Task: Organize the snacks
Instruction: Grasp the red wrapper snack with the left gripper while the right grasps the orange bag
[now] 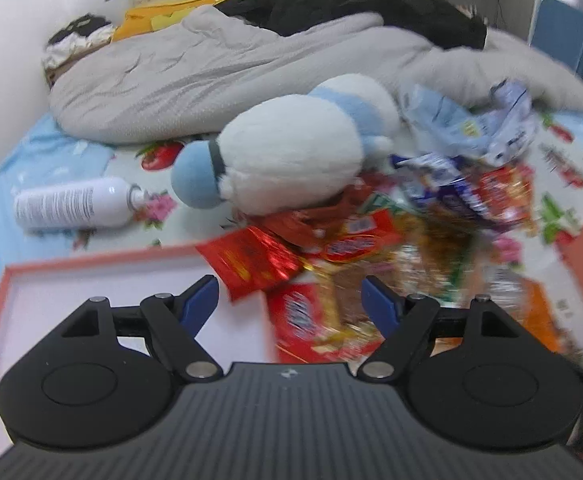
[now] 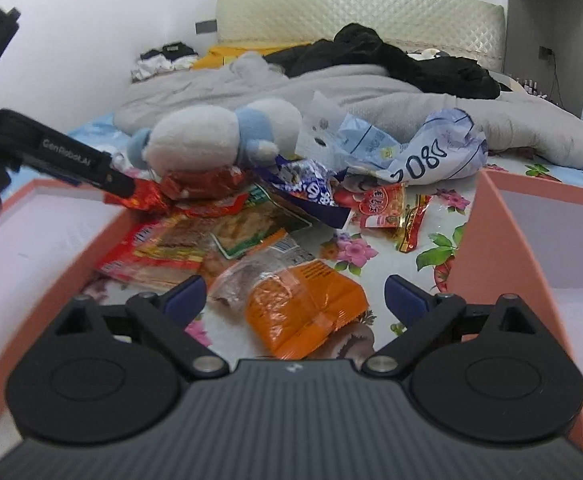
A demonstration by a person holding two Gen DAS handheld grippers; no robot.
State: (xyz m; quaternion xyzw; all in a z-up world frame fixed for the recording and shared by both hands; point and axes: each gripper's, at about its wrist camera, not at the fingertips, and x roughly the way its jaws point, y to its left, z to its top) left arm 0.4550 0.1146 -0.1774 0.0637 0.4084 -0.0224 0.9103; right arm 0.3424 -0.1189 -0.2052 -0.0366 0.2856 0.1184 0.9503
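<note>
The right gripper (image 2: 293,294) sits closest to the lens, its blue-tipped fingers spread apart and holding nothing, with an orange snack packet (image 2: 303,308) lying on the sheet between them. The left gripper (image 1: 290,294) is likewise spread wide and empty, poised over a blurred red packet (image 1: 303,320) at the edge of the heap.

By size: a rumpled grey duvet (image 2: 371,108) fills the back of the bed, with black clothing (image 2: 391,56) thrown on top. Two pink-rimmed boxes flank the heap, the left box (image 1: 71,272) and the right box (image 2: 503,240). A white and blue plush toy (image 1: 291,152) rests against the far side of the snack pile (image 2: 235,224), which spreads over the floral sheet (image 2: 355,248) between the boxes. A crumpled pale blue bag (image 2: 431,148) lies behind the pile. A white spray can (image 1: 71,208) lies on its side, well apart to the left.
</note>
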